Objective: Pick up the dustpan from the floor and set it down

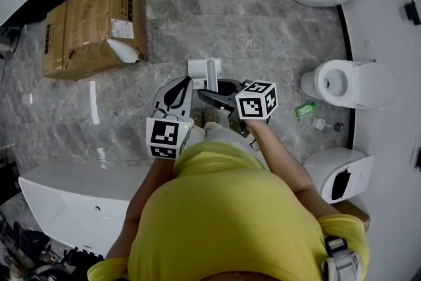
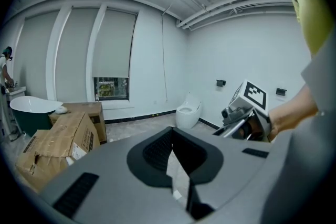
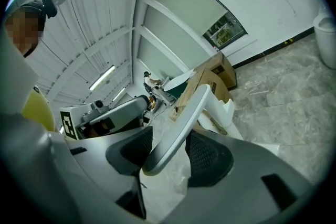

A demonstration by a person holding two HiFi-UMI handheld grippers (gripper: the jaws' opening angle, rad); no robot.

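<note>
Bathroom showroom: my right gripper (image 3: 170, 134) is clamped on the handle (image 3: 185, 115) of the white dustpan (image 1: 197, 69), which sits at twelve o'clock ahead of me over the grey floor (image 1: 263, 29). I cannot tell whether it rests there or hangs clear. It could be freshly gripped or nearly set down. My left gripper (image 2: 176, 145) is barely apart and empty.

Cardboard boxes (image 1: 92, 16) on grey marble floor (image 1: 263, 23), white toilets (image 1: 348, 83) at the right edge.
</note>
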